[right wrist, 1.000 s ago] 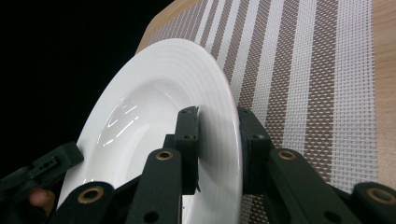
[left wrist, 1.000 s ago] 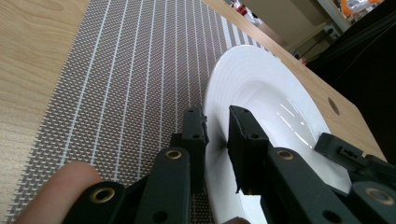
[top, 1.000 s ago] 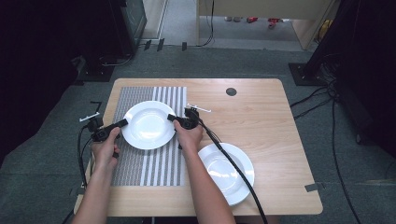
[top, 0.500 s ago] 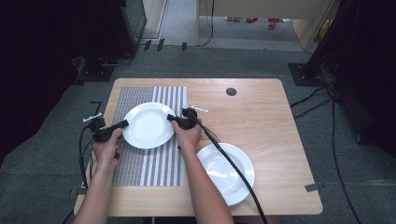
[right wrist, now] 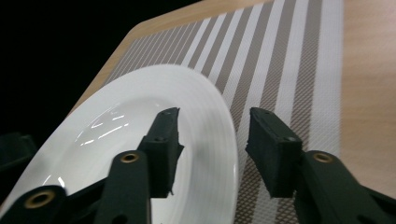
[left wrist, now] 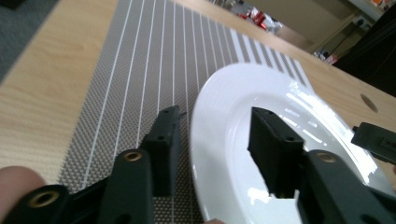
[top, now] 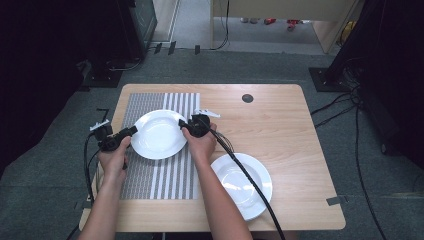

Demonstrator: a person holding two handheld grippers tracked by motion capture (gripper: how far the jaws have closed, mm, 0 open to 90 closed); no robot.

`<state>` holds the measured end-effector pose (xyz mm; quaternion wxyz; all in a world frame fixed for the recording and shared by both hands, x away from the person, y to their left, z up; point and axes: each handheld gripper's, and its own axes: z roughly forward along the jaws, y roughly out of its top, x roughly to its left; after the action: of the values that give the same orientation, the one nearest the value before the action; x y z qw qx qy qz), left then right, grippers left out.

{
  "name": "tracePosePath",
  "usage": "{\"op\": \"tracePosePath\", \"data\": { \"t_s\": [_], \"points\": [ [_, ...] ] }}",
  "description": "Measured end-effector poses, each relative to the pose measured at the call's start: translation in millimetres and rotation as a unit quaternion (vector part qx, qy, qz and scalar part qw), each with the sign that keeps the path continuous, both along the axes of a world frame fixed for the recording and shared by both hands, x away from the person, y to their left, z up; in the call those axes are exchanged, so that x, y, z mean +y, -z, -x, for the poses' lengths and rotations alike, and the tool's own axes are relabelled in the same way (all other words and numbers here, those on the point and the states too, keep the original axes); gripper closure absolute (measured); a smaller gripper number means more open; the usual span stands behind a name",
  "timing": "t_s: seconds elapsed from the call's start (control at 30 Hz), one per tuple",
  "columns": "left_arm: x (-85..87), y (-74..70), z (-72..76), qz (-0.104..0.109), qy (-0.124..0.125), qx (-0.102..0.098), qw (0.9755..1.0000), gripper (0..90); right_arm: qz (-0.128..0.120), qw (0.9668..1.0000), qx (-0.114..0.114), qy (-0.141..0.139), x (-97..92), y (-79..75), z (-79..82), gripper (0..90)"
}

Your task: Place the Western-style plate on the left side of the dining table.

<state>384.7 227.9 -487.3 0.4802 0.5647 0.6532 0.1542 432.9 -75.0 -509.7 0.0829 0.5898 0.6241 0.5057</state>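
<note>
- The white plate (top: 158, 134) sits flat on the striped placemat (top: 150, 180) on the left half of the bench (top: 280, 130), framed by a gripper at each side of its rim.
- Left gripper (top: 131, 131) at the plate's left edge: its fingers (left wrist: 164, 140) have just been opening and now stand about half spread, straddling the rim (left wrist: 198, 140) with a visible gap on both sides, so nothing is gripped.
- Right gripper (top: 182, 123) at the plate's right edge: its fingers (right wrist: 163, 140) have likewise just been opening, about half spread, the rim (right wrist: 229, 135) passing between them without being pressed.
- The relation that matters: the plate lies directly between the 2 grippers, its rim running through both gaps. Being round, it has no long axis to line up with, and both hands look equally near.
- It appears set down and released; each gripper would likely need to draw straight outward, away from the plate's centre, to clear the rim without nudging it.
- A second white plate (top: 242, 182) rests on bare wood nearer the person, just beside the right forearm (top: 215, 200).
</note>
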Motion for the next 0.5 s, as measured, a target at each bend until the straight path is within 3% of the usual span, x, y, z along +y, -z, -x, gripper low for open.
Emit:
{"op": "tracePosePath", "data": {
  "t_s": [0.13,0.23,0.33,0.4,0.5],
  "points": [
    [-1.4,-9.8,5.5,-0.005,0.005,-0.013,0.9999,42.0,0.018,0.9997,-0.016,0.001,-3.5,-16.1,2.1,48.6],
    [-1.1,-15.2,10.2,-0.010,0.009,-0.014,0.9998,35.8,-0.007,0.9999,-0.008,-0.011,-7.1,-27.1,4.2,38.6],
    [-1.8,-20.2,16.7,-0.012,0.016,-0.019,0.9996,32.4,-0.028,0.9993,-0.006,-0.026,-12.2,-36.6,8.3,33.9],
    [-3.4,-23.7,22.1,-0.015,0.023,-0.023,0.9993,30.4,-0.035,0.9987,-0.009,-0.035,-15.0,-42.4,12.5,32.4],
    [-6.2,-29.3,31.6,-0.018,0.037,-0.030,0.9987,26.3,-0.022,0.9969,-0.027,-0.070,-17.9,-53.6,24.6,28.6]
  ]
}}
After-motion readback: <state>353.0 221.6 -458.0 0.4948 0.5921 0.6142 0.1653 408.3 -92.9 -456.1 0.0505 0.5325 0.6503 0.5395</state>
